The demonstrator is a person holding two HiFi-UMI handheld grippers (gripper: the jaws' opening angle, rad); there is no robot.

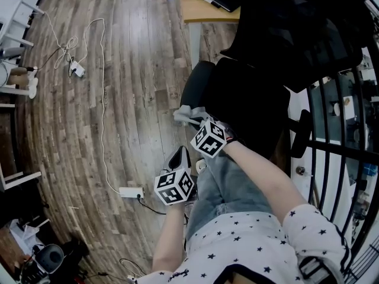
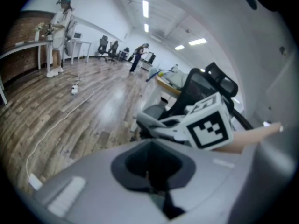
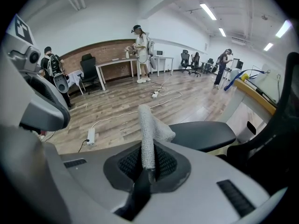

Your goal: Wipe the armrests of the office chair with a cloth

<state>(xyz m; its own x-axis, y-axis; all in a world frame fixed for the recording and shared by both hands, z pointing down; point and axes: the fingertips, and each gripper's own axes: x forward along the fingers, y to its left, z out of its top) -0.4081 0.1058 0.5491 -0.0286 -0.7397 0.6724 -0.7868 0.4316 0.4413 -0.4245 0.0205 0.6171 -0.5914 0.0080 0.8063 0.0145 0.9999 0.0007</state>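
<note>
- While we are looking along the right gripper (image 3: 147, 168), we are seeing its jaws pressed together on the lower end of a grey cloth (image 3: 149, 129).
- We are watching the cloth standing up out of the jaws as a narrow rolled strip, with its top flopping over to the right.
- We are seeing that free end overlapping the near end of a flat black armrest pad (image 3: 202, 134). We cannot tell whether cloth and pad are touching.
- We are finding the rest of the black office chair (image 3: 276, 139) rising behind the pad, at the right of the right gripper view.
- We are looking along the left gripper (image 2: 150, 185) and seeing its jaws closed on each other, with nothing between them.
- From the head view, we are seeing the left gripper hanging nearer the person's body and lower than the right one, pointing towards the chair but apart from it.
- We are seeing the person's right forearm (image 1: 266, 176) stretching forward to the chair, over blue jeans (image 1: 228, 185).
- Around all this, we are seeing a wooden plank floor (image 1: 127, 70), with a white cable (image 1: 104, 99) snaking along it to a white power strip (image 1: 131, 192).
- Beyond the chair, we are seeing the edge of a wooden desk (image 1: 207, 13).
- Far off in the room, we are seeing several people standing near tables (image 3: 117, 68) and other chairs.
</note>
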